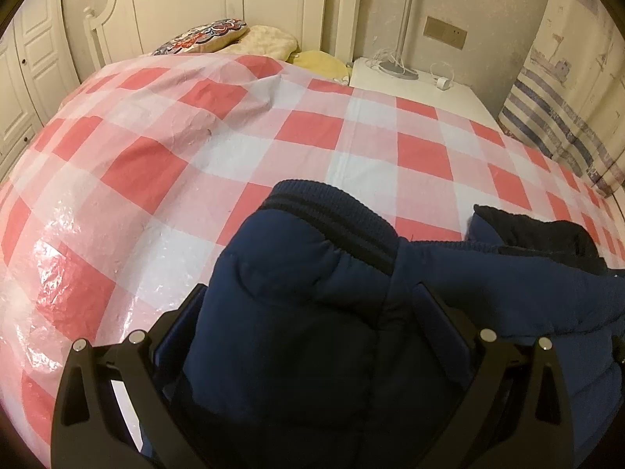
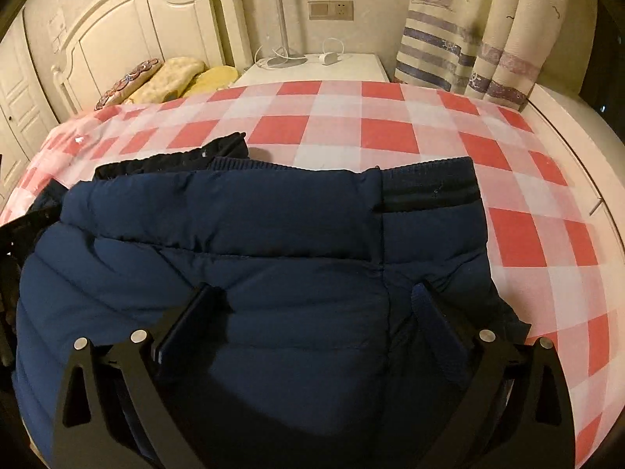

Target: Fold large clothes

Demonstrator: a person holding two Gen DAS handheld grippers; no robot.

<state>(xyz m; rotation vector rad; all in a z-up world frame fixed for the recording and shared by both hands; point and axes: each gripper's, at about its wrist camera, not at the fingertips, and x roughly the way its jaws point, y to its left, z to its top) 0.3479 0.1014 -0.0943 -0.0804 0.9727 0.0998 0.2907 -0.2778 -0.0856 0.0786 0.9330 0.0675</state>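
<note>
Navy padded jacket (image 2: 273, 242) bunched between both spread grippers, left gripper (image 1: 308, 297) and right gripper (image 2: 316, 297); long axis runs left-right; grip unclear.

Navy-blue quilted puffer jacket (image 2: 242, 273) lay bunched on bed, padded panels stitched in horizontal bands. Ribbed knit hem band (image 2: 429, 179) with darker stripe ran along far edge, towards right side in right wrist view. Darker, near-black lining or collar part (image 2: 183, 160) stuck out behind far left edge. In left wrist view same jacket (image 1: 297, 312) rose as thick puffed fold, ribbed band (image 1: 332, 207) curving over its top.
</note>
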